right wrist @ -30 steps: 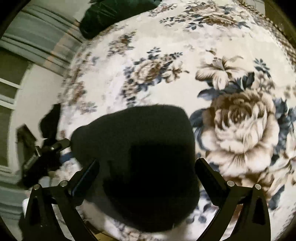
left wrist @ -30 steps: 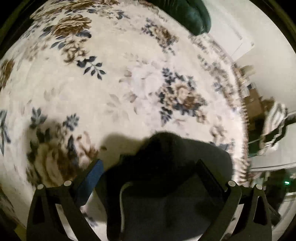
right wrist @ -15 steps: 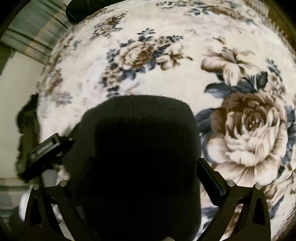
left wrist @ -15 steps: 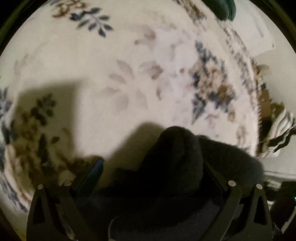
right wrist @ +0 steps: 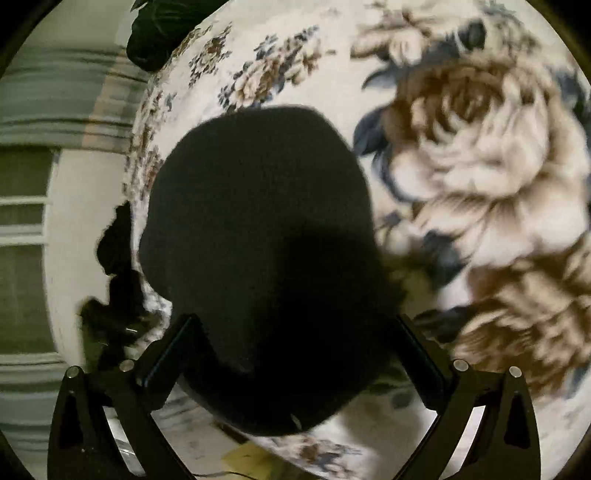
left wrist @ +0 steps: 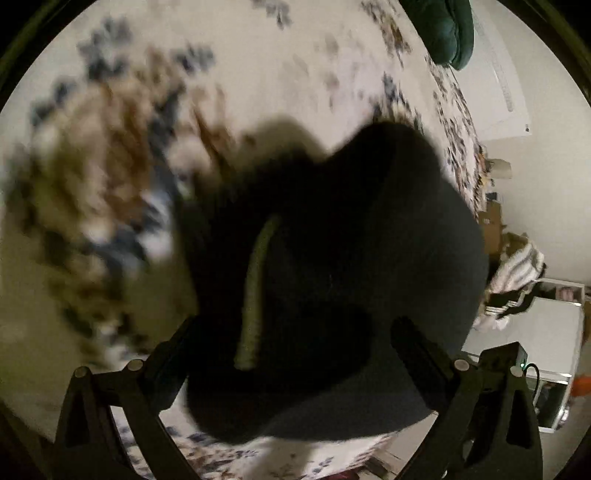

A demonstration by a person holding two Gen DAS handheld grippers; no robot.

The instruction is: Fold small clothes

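Note:
A black knitted garment point(left wrist: 351, 240), bulky like a small hat, lies on a cream floral cloth point(left wrist: 110, 184). A pale ribbed seam point(left wrist: 255, 295) runs down it in the left wrist view. My left gripper point(left wrist: 291, 350) has its fingers spread wide, with the garment filling the gap between them. In the right wrist view the same garment point(right wrist: 258, 203) shows as a rounded black mass beside a large brown rose print point(right wrist: 480, 166). My right gripper point(right wrist: 291, 350) is also spread wide, one finger at each side of the garment's near end.
A dark green cushion-like thing point(left wrist: 443, 33) lies at the cloth's far edge. A striped cloth pile point(left wrist: 517, 266) and a white cabinet point(left wrist: 546, 332) stand at the right. A blurred black shape point(right wrist: 118, 295) sits at the cloth's left edge. Curtains point(right wrist: 55, 92) hang at the left.
Both cameras have moved in closer, and the garment now fills more of each view. In the left view it has bunched up higher and its pale seam shows again. Finger spacing is unchanged.

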